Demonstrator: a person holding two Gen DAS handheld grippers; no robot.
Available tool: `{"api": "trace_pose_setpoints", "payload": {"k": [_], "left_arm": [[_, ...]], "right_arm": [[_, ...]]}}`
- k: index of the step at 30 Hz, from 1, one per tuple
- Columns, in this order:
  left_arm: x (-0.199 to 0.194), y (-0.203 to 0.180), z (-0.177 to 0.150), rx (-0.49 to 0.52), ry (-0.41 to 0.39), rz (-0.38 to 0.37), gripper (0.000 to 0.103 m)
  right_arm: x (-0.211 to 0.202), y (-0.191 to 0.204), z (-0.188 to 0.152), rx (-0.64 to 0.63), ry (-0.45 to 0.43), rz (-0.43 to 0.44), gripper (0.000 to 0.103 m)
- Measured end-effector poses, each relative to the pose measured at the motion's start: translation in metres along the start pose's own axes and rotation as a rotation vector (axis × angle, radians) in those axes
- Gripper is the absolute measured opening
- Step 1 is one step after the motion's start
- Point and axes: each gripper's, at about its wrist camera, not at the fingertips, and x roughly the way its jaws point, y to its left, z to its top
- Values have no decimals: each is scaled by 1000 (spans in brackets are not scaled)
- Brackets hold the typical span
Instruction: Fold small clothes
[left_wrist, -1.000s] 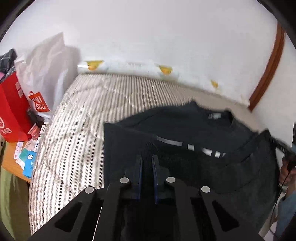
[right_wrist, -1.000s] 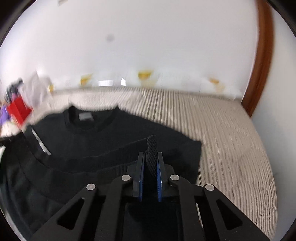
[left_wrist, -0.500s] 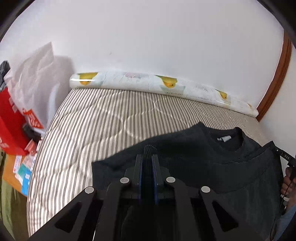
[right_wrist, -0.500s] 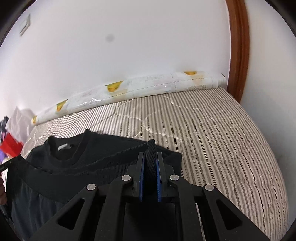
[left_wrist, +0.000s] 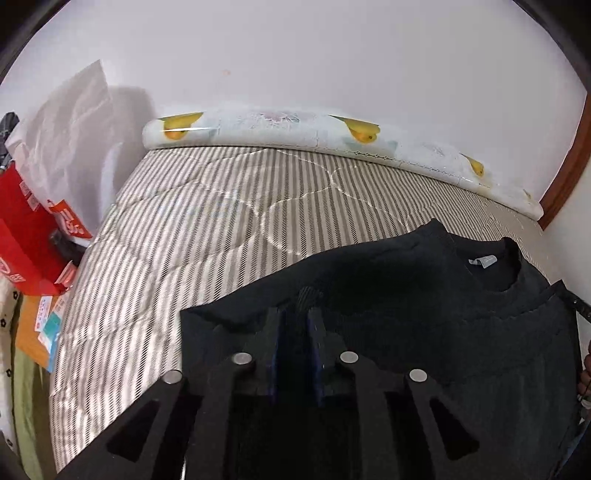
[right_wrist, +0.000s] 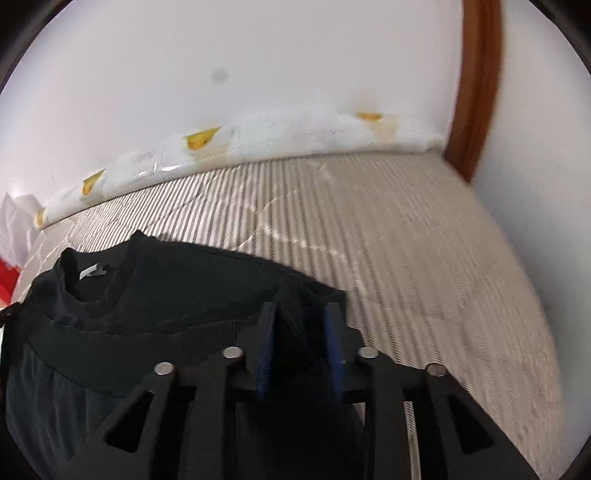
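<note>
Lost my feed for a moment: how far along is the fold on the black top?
Done: the black top lies on the striped mattress, hem edge brought up below the collar.
In hand: left gripper and right gripper have just been opening, fabric between the jaws.
Left: pull clear, then any further folds.

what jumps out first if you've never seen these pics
The black sweater spread on the striped mattress, hem folded up toward its collar. Each pair of tongs, left and right, has just been opening, the ribbed hem between the pads. A fruit-print roll lies along the wall.
</note>
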Motion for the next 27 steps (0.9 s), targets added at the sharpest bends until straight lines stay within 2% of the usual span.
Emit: {"api": "trace_pose_setpoints", "payload": {"k": [4, 6, 8, 10, 12, 14, 17, 20, 27], "left_arm": [[-23, 7, -12, -12, -13, 1, 28], [-36, 10, -19, -17, -20, 9, 31], [-50, 15, -32, -19, -20, 16, 41], [-67, 23, -49, -44, -34, -2, 43], [-80, 31, -65, -67, -31, -22, 45], [-93, 41, -86, -97, -28, -40, 53], [-109, 53, -122, -116, -18, -53, 54], [-122, 58, -150, -118, -22, -29, 54], [-144, 66, -195, -144, -60, -61, 52]], "right_arm": [[-36, 19, -9, -46, -46, -39, 33], [-55, 34, -17, -56, -67, -3, 38], [-68, 53, -25, -79, -76, 32, 42], [-79, 77, -38, -108, -86, 61, 46], [-84, 98, -51, -126, -80, 99, 46], [-85, 122, -67, -138, -62, 148, 46], [-87, 154, -91, -181, -53, 162, 46], [-86, 176, -110, -204, -41, 168, 46], [-85, 195, -138, -228, -13, 140, 46]]}}
